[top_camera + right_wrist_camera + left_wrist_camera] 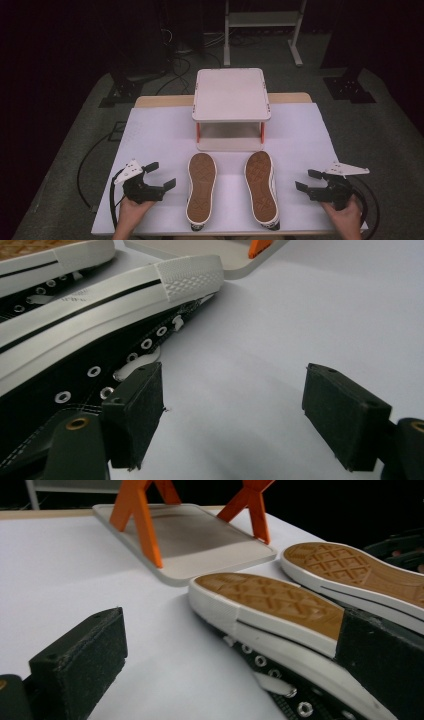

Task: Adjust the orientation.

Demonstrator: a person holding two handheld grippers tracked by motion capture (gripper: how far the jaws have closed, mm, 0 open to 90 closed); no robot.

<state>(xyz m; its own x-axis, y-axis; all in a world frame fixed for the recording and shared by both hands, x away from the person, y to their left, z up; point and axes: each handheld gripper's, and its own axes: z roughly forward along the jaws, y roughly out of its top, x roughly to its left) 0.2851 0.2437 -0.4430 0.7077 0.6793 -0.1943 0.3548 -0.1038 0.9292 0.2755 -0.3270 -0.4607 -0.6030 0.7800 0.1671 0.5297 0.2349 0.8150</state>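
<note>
A dark room with cables and a metal frame on the grey floor surrounds a table (150, 135) covered in white; in the high view a small two-tier shoe rack (231, 93), pale shelves on orange legs, stands at the far middle, and just in front of it two sneakers lie sole-up side by side, the left sneaker (201, 190) and the right sneaker (261, 189), apart from each other and from the rack; the left gripper (161, 176) rests near the first with its jaws apart, the right gripper (306, 181) near the second, jaws likewise apart, each held in a hand at the table's near edge.

In the left gripper view both black jaws stand wide and empty; the left sneaker (270, 605) lies just beside the right-hand jaw, brown tread up, white rubber sidewall and black eyeleted canvas below; the rack's lower shelf (200, 545) lies beyond.

In the right gripper view the jaws are again spread with nothing between; the right sneaker (100, 305) lies beside the left-hand jaw.

The sneakers look light; the rubber sole edge is probably stiff and grippy, the canvas soft and yielding, so pinching across the sole and sidewall seems the surest hold.
</note>
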